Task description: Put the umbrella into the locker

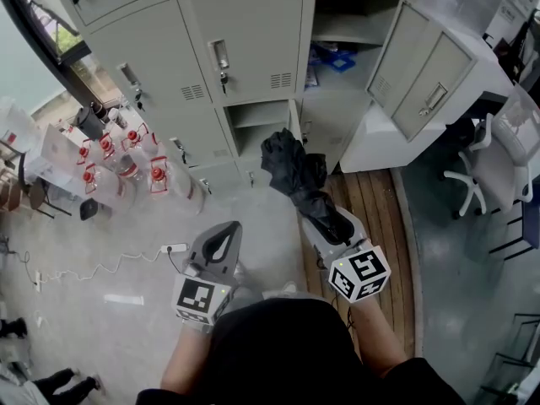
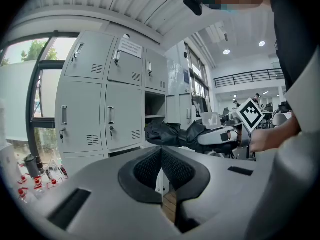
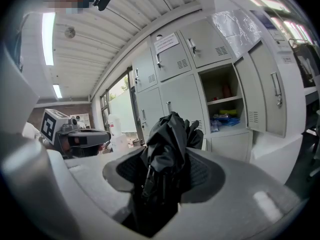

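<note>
A folded black umbrella (image 1: 295, 174) sticks forward out of my right gripper (image 1: 323, 218), whose jaws are shut on its lower part. In the right gripper view the umbrella (image 3: 169, 144) fills the gap between the pads and its crumpled top points at the grey lockers. The open locker (image 1: 346, 19) stands ahead to the right, its door (image 1: 420, 67) swung wide, with blue items on a shelf (image 3: 226, 118). My left gripper (image 1: 223, 245) hangs beside the right one, shut and holding nothing (image 2: 161, 153). From the left gripper view the umbrella (image 2: 172, 134) shows to the right.
Water bottles with red caps (image 1: 118, 165) stand on the floor at the left, near a window. A white power strip (image 1: 175, 248) and its cord lie by my left gripper. A wooden platform (image 1: 375, 218), a white desk (image 1: 472, 74) and an office chair (image 1: 481, 175) are at the right.
</note>
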`<state>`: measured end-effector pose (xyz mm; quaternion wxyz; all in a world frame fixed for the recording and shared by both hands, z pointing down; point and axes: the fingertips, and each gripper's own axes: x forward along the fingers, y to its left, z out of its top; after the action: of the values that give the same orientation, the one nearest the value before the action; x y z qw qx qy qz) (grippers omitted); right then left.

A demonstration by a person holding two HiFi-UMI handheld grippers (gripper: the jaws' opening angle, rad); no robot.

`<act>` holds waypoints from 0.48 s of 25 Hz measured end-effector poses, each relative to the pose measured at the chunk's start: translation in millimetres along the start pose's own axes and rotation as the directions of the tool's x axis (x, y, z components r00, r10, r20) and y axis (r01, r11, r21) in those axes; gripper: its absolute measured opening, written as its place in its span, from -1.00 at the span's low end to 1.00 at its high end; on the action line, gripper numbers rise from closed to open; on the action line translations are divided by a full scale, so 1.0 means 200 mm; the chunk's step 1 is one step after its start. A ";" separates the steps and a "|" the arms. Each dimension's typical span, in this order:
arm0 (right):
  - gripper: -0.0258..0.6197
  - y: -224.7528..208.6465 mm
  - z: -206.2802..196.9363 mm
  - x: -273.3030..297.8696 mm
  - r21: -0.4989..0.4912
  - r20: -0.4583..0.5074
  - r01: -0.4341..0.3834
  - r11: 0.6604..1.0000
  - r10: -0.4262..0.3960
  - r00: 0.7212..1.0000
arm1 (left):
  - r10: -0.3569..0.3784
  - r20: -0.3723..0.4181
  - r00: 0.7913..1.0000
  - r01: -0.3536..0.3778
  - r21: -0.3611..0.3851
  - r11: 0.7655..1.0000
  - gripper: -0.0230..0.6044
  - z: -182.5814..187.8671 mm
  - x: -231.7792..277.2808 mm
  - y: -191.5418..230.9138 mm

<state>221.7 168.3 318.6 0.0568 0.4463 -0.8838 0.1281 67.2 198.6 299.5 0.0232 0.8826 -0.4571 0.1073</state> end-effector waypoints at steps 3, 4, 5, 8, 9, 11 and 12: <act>-0.27 -0.01 0.00 0.08 0.000 -0.009 0.011 1.000 -0.011 1.000 | -0.015 0.008 1.000 0.015 -0.003 1.000 -0.89 -0.01 0.06 0.08; -0.27 -0.01 0.00 0.11 0.002 -0.011 0.017 1.000 -0.017 1.000 | -0.020 0.011 1.000 0.020 -0.006 1.000 -0.89 -0.01 0.08 0.11; -0.27 -0.02 0.01 0.15 0.005 -0.014 0.024 1.000 -0.023 1.000 | -0.024 0.015 1.000 0.024 -0.010 1.000 -0.89 -0.01 0.10 0.15; -0.27 -0.02 0.03 0.27 0.016 -0.025 0.047 0.999 -0.046 0.999 | -0.042 0.018 0.999 0.042 -0.018 0.999 -0.89 -0.02 0.15 0.30; -0.27 -0.01 0.04 0.32 0.016 -0.029 0.055 0.998 -0.054 0.998 | -0.055 0.017 0.998 0.055 -0.017 0.998 -0.89 -0.03 0.17 0.35; -0.27 -0.01 0.06 0.41 0.014 -0.036 0.072 0.997 -0.071 0.997 | -0.077 0.017 0.997 0.077 -0.016 0.997 -0.89 -0.05 0.21 0.47; -0.27 -0.01 0.06 0.46 0.016 -0.040 0.081 0.997 -0.081 0.996 | -0.087 0.019 0.996 0.087 -0.018 0.996 -0.89 -0.05 0.23 0.52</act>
<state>168.2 92.8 326.6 0.0756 0.4796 -0.8626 0.1421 6.0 102.9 313.7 0.0322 0.9023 -0.4196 0.0939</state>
